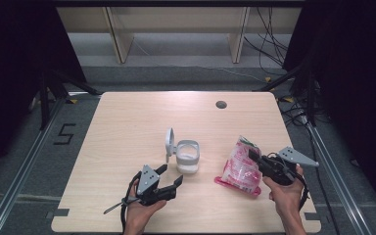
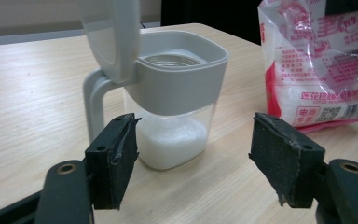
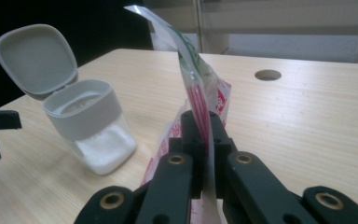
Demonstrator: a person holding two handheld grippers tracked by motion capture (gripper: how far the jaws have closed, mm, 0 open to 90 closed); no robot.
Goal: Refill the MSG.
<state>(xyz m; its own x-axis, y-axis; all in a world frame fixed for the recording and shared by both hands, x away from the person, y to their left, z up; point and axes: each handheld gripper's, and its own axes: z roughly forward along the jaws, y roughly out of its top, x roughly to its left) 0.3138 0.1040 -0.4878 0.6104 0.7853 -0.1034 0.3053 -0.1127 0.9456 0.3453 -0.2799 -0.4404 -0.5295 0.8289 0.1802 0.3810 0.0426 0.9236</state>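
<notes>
A clear jar (image 1: 187, 157) with a grey collar and a raised flip lid (image 1: 170, 142) stands mid-table, part full of white grains (image 2: 170, 142). My left gripper (image 1: 171, 175) lies just in front of and to the left of it, open, with nothing between its pads (image 2: 116, 156). A red-and-white plastic bag (image 1: 241, 166) of white grains rests to the right of the jar. My right gripper (image 1: 255, 157) is shut on the bag's upper edge (image 3: 200, 105). The jar (image 3: 93, 135) stands to the left in the right gripper view.
The wooden table (image 1: 142, 117) has a round cable hole (image 1: 221, 104) near its far edge. Black stands and cables border the table on both sides. A light wooden frame (image 1: 122, 34) stands on the floor beyond it.
</notes>
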